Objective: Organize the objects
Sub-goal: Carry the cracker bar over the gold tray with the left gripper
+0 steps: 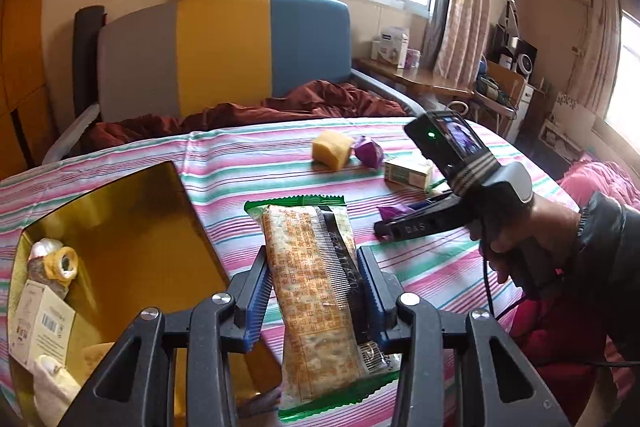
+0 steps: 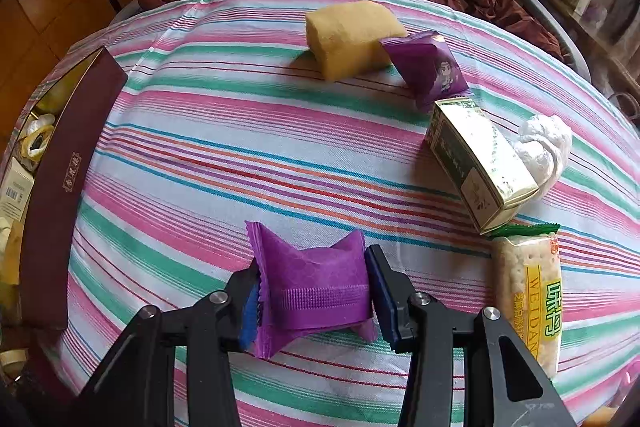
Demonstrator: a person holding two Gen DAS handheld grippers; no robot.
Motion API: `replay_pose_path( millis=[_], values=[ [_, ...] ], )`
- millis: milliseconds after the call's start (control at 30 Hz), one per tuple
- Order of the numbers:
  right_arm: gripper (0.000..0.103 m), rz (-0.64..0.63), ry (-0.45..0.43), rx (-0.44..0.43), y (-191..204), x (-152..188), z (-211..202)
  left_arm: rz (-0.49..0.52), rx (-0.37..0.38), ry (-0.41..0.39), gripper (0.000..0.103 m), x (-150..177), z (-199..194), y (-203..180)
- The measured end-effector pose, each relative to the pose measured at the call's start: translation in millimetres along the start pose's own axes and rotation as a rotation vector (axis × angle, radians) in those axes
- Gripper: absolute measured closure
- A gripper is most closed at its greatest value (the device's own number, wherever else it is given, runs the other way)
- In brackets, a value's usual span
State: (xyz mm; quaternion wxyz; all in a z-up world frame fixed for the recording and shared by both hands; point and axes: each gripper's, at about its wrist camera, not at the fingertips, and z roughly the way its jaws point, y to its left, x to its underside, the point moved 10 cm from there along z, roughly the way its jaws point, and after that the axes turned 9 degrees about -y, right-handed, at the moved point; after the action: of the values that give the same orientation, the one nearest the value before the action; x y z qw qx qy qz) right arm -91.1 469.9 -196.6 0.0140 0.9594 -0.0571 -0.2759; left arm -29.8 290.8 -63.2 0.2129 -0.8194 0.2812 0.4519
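My left gripper (image 1: 316,291) is shut on a green-edged cracker packet (image 1: 316,287), held above the striped cloth beside the gold-lined box (image 1: 132,227). My right gripper (image 2: 314,291) is shut on a purple snack packet (image 2: 312,287), low over the cloth; it also shows in the left wrist view (image 1: 404,225). On the cloth lie a yellow sponge cake (image 2: 350,37), a second purple packet (image 2: 430,67), a green-white carton (image 2: 480,163), a white knotted bag (image 2: 546,147) and another cracker packet (image 2: 528,303).
The box, with a maroon outer wall (image 2: 64,187), holds a tape roll (image 1: 62,263), a small carton (image 1: 40,323) and white items. A striped headboard (image 1: 224,47) and brown blanket (image 1: 240,111) lie beyond the table. Cluttered shelves stand at the right.
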Motion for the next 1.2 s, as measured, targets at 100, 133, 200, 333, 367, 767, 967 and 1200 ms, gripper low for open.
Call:
replay_pose_path(
  millis=[100, 133, 200, 333, 367, 767, 967, 1200],
  values=[
    [0.056, -0.004, -0.002, 0.003, 0, 0, 0, -0.031, -0.021, 0.000, 0.062, 0, -5, 18],
    [0.056, -0.007, -0.002, 0.006, 0, 0, 0, -0.044, -0.029, -0.002, 0.062, 0, -7, 26],
    [0.056, -0.014, -0.003, 0.012, 1, 0, -1, -0.076, -0.044, -0.006, 0.062, -3, -13, 44],
    [0.056, -0.034, -0.005, 0.027, 4, -1, 1, -0.156, -0.094, -0.018, 0.062, -9, -31, 94],
    [0.056, -0.035, -0.005, 0.028, 5, -1, 1, -0.189, -0.110, -0.017, 0.062, -9, -37, 111],
    [0.055, -0.079, -0.012, 0.052, 8, -4, 3, -0.463, -0.184, 0.026, 0.062, 13, -56, 228],
    [0.055, -0.079, -0.014, 0.053, 6, -3, 0, -0.350, -0.253, 0.180, 0.061, 41, -5, 220],
    [0.054, -0.081, -0.015, 0.049, 6, -2, 0, -0.280, -0.329, 0.214, 0.061, 61, -1, 233]
  ],
)
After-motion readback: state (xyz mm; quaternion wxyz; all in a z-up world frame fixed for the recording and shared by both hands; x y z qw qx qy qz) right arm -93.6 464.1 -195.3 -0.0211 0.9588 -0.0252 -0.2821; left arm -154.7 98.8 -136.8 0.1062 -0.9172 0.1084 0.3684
